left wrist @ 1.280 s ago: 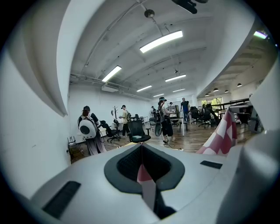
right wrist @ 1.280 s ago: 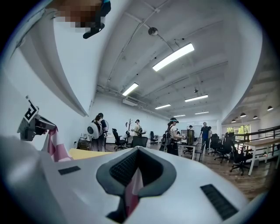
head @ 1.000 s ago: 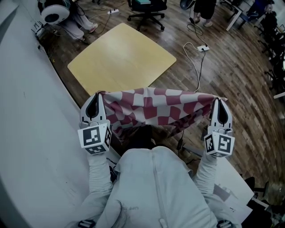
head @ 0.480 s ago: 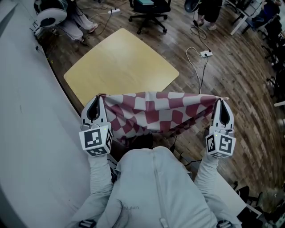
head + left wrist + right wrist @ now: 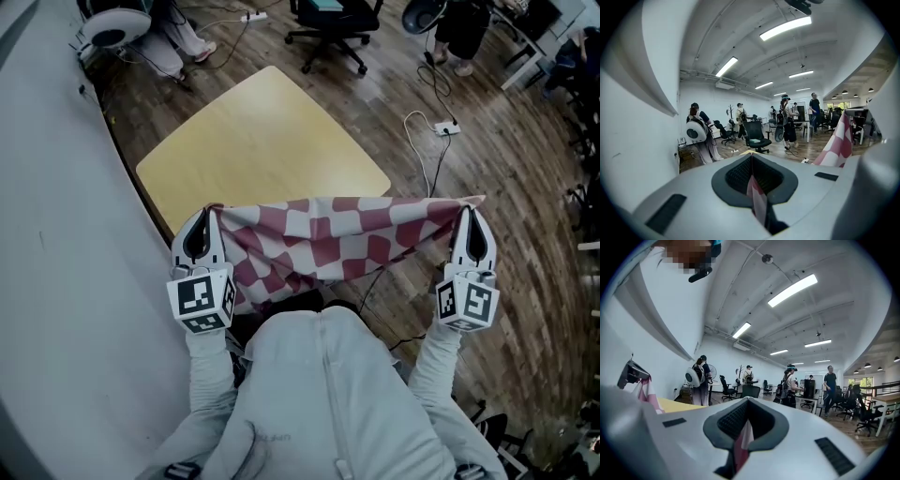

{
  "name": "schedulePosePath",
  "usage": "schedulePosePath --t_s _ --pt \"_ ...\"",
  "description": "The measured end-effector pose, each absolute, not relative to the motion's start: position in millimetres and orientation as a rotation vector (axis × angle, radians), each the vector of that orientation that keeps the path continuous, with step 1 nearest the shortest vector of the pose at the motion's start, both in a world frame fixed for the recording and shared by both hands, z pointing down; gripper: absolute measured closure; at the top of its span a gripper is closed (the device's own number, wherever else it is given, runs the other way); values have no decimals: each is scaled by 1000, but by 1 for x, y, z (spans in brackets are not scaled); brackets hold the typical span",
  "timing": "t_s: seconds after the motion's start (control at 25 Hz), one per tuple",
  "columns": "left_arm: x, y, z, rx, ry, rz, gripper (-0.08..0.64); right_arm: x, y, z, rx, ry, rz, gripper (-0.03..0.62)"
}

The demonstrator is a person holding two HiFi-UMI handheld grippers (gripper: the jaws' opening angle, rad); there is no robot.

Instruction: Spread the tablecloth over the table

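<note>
Forward toward the table (image 5: 262,141) is where the tablecloth (image 5: 319,239) has travelled over the last second. Its taut top edge, which hung short of the yellow top earlier, now overlaps the near corner just ahead of the left gripper (image 5: 203,217). The red-and-white check is stretched between the two tools, and its lower part sags back toward the person's grey jacket. Each tool is pressed together on a top corner: the left gripper pinches one, and the right gripper (image 5: 468,220) pinches the other, out over bare wooden floor (image 5: 487,187) beyond the table's side. The cloth looks lined up for laying, but almost none of the top is covered yet, so the spread itself is still to be done.
</note>
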State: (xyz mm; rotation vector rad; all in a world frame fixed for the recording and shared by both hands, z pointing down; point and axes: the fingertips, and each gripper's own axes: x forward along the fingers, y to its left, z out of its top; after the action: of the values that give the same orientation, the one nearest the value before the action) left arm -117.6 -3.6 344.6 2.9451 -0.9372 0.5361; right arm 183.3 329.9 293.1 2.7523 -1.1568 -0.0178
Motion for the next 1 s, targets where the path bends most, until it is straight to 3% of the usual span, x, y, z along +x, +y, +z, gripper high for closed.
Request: schedulePosePath --t_s 1.0 --pt "-161 -48 343 2368 -1807 569 535 334 72 323 2343 -1850 72 571"
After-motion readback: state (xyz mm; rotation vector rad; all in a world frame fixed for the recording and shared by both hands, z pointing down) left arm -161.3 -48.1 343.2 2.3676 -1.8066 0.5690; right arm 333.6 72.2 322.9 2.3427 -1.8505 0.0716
